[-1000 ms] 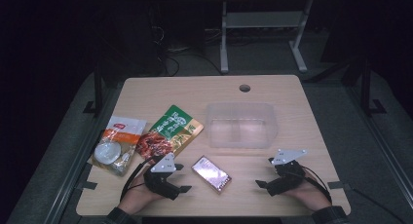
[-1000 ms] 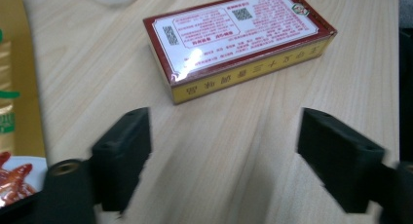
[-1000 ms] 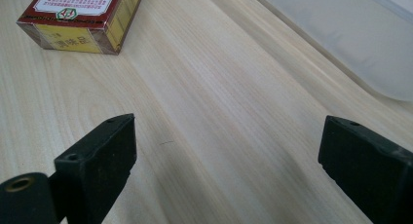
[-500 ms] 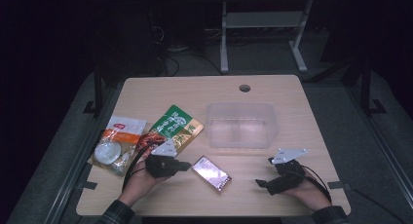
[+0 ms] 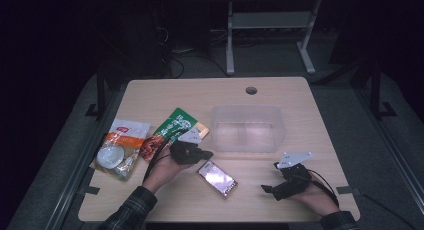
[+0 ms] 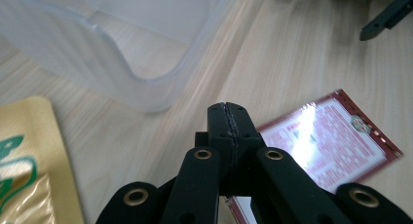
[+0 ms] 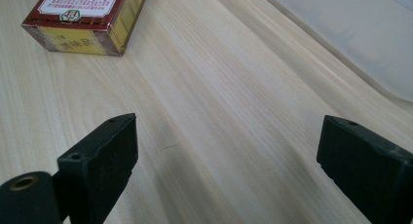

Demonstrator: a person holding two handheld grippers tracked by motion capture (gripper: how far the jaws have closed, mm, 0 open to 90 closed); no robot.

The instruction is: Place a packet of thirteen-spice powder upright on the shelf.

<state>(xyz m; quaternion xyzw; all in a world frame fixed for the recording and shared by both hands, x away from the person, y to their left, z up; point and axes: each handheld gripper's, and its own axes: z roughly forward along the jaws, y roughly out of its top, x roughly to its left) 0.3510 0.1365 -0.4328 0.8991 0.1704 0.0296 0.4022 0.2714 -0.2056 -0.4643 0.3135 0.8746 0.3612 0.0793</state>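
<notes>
Nothing was packed yet: your clear container [image 5: 247, 127] stood empty at frame centre.
Your left claw [image 5: 204, 154] had its jaws pressed together on nothing, just above the small red box [image 5: 217, 178] lying on the surface [image 5: 280, 95]; your right claw [image 5: 270, 189] was spread apart at lower right. Two pouches [image 5: 145, 140] lay at left.

Bare wood is lying open across the far half of the table [image 5: 170, 92] and along its near edge between the two hands. In the middle, the clear plastic tub [image 5: 248, 128] is blocking the way, with the small red box [image 5: 217, 178] just before it, while the green pouch [image 5: 176, 129] and the white packet [image 5: 118, 148] are crowding the left side.
</notes>
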